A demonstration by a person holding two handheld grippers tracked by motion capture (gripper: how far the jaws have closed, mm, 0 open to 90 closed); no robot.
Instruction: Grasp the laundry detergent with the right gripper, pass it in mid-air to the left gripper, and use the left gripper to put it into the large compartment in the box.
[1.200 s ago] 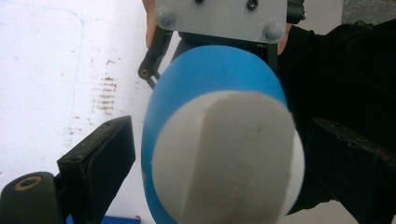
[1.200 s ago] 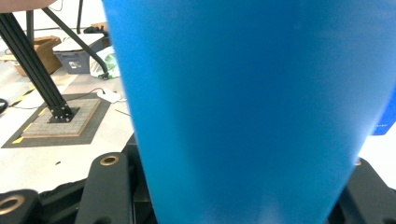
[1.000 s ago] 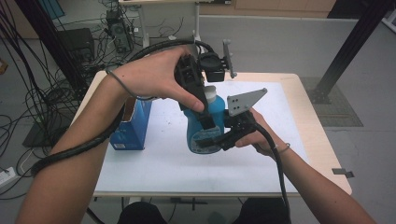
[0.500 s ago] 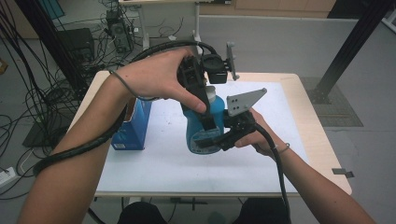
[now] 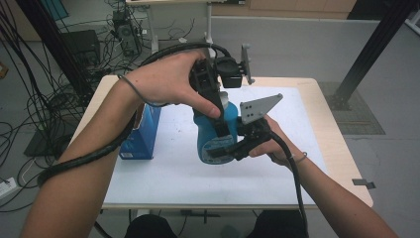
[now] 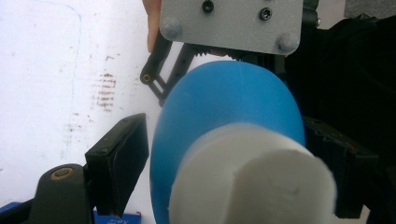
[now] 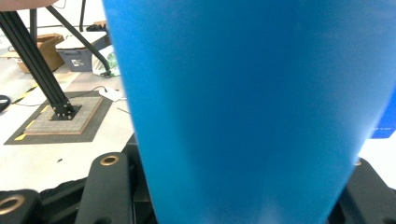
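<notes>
Your left hand holds the left gripper pointing down, its jaws spread either side of the bottle's cap end with a gap on the left. Your right hand reaches in from the right; the right gripper's jaws clamp the bottle's lower body.

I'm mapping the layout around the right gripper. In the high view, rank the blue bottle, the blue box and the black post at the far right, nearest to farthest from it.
1. Blue bottle: between the right gripper's jaws.
2. Blue box: left of the bottle, on the table.
3. Black post: beyond the table's far right corner.
</notes>
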